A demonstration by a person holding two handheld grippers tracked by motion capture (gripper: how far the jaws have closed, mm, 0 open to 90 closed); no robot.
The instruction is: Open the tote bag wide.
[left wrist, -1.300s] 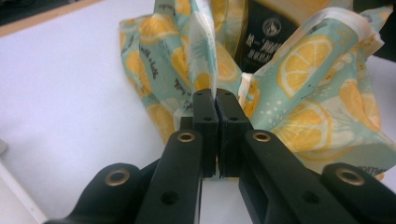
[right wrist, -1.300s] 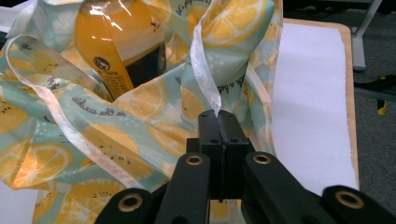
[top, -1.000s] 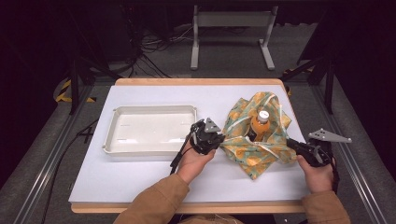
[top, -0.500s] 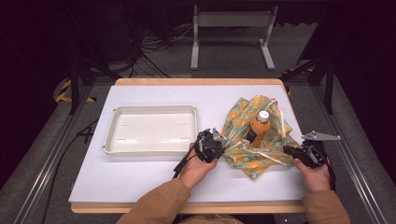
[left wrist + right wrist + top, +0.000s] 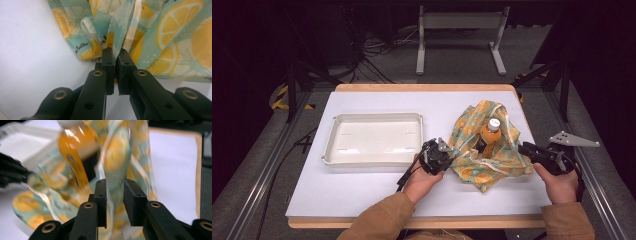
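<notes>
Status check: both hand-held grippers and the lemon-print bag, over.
Left hand-held gripper shut on bag edge. Right hand-held gripper parted around bag fabric, grip unclear. Orange bottle upright inside bag. Tray left, nothing in the way.

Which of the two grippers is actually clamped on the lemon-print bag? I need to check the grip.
The left gripper: its jaws are pressed together on a fold of the bag. The right gripper has its jaws apart, with bag fabric loose between them.
</notes>
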